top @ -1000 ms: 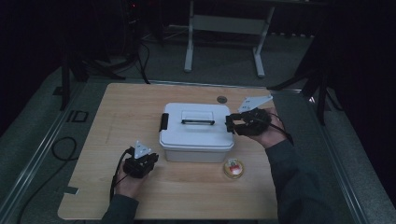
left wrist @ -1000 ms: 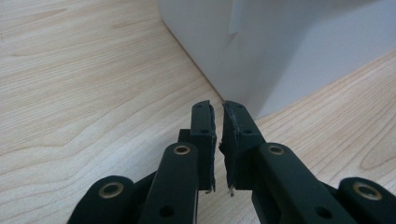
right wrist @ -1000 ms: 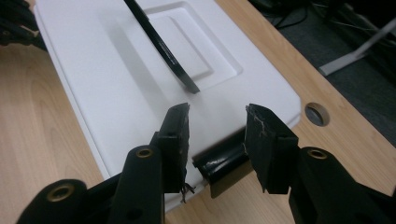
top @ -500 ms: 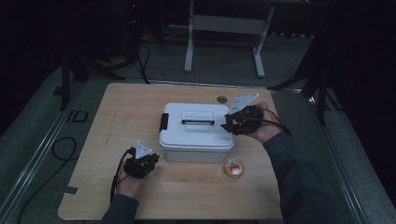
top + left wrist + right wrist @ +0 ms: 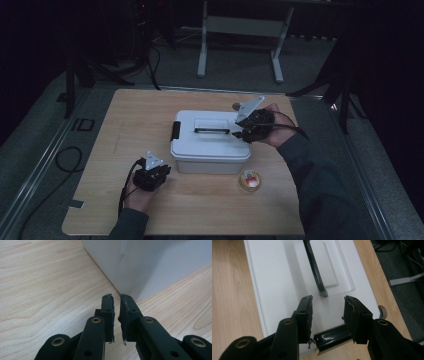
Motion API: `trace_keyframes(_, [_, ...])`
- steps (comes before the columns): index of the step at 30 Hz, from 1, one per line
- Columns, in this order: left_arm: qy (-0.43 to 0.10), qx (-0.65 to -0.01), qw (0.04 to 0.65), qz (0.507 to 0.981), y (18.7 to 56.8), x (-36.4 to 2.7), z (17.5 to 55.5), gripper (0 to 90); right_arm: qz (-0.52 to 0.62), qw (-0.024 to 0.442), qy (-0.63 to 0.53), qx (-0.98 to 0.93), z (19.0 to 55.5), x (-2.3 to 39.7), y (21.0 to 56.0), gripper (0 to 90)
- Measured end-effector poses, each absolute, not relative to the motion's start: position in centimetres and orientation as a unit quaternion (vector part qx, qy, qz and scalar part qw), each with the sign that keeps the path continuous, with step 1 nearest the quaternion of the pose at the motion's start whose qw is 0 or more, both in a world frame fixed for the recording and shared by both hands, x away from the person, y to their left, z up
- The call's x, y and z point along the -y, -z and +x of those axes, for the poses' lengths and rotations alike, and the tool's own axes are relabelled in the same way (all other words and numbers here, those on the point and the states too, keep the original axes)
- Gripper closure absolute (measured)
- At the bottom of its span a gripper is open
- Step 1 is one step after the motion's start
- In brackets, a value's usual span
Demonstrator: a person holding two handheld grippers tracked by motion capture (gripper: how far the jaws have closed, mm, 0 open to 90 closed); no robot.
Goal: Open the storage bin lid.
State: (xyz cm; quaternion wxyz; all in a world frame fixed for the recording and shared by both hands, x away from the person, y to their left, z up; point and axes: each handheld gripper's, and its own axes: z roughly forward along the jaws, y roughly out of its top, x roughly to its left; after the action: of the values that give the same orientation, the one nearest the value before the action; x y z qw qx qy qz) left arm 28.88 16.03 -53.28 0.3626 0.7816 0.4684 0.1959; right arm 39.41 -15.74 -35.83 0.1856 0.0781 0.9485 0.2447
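Right gripper (image 5: 241, 131) nearer smooth white box (image 5: 210, 150)

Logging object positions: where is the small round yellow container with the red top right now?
In the high view, the small round yellow container sits on the wooden table, by the white lidded plastic box's near right corner.

We're looking at what reads as a lab or recording studio, not a home. A plain wooden table (image 5: 150, 125) stands alone under one light, and everything around it drops into darkness. Grey carpet floor (image 5: 30, 150) runs on the left, with black cables (image 5: 65, 160) looping across it. At the far side we see the white legs of another bench (image 5: 240, 30), and dark stands (image 5: 75, 75) rise at the far left and far right.
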Motion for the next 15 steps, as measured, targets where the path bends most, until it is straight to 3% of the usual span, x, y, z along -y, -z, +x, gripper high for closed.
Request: trace_keyframes(15, [-0.195, -0.467, 0.362, 0.783, 53.3, -16.0, 28.8, 81.4, 0.039, 0.176, -0.211, -0.961, 40.0, 12.9, 35.0, 58.3])
